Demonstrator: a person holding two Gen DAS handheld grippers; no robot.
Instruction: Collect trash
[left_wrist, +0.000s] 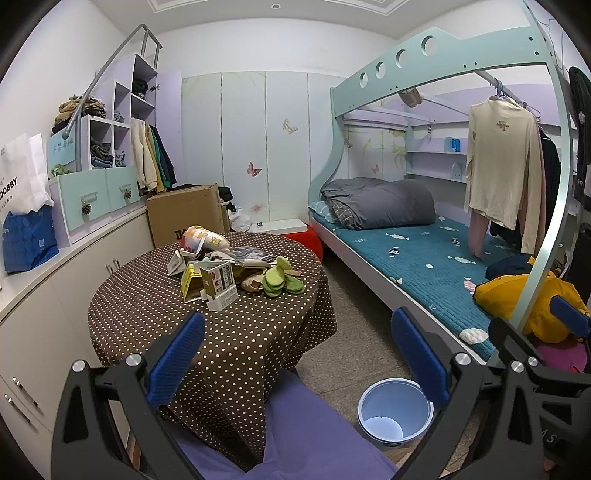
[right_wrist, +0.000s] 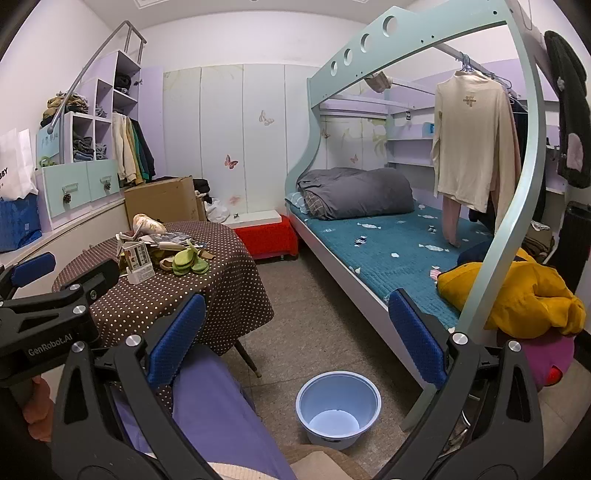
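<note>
Both hand-held grippers are spread wide and hold nothing. In the left wrist view the left hand-held gripper (left_wrist: 297, 354) fills the bottom of the frame, its blue pads standing well apart over the near edge of the round tabletop (left_wrist: 155, 295) and the floor. In the right wrist view the right hand-held gripper (right_wrist: 297, 339) sits likewise at the bottom centre, with the left tool showing at the left edge and part of a hand (right_wrist: 38, 410) gripping it at lower left.

The trash pile (left_wrist: 218, 267) lies in the middle of the frame on the far half of the polka-dot tabletop: crumpled paper, a yellow carton (left_wrist: 192, 282) tipped on its side, a white carton (left_wrist: 221, 291) just beside it, a crushed cup (left_wrist: 201, 238) behind them, and green peel-like scraps (left_wrist: 282, 282) at the right of the heap. All of it is well apart from both sets of pads.

A light blue bucket (right_wrist: 338, 410) stands upright on the floor at bottom centre-right, between the tabletop and the bed (right_wrist: 388, 251). A purple cloth (left_wrist: 314, 435) lies at the bottom of the frame beside the bucket.
</note>
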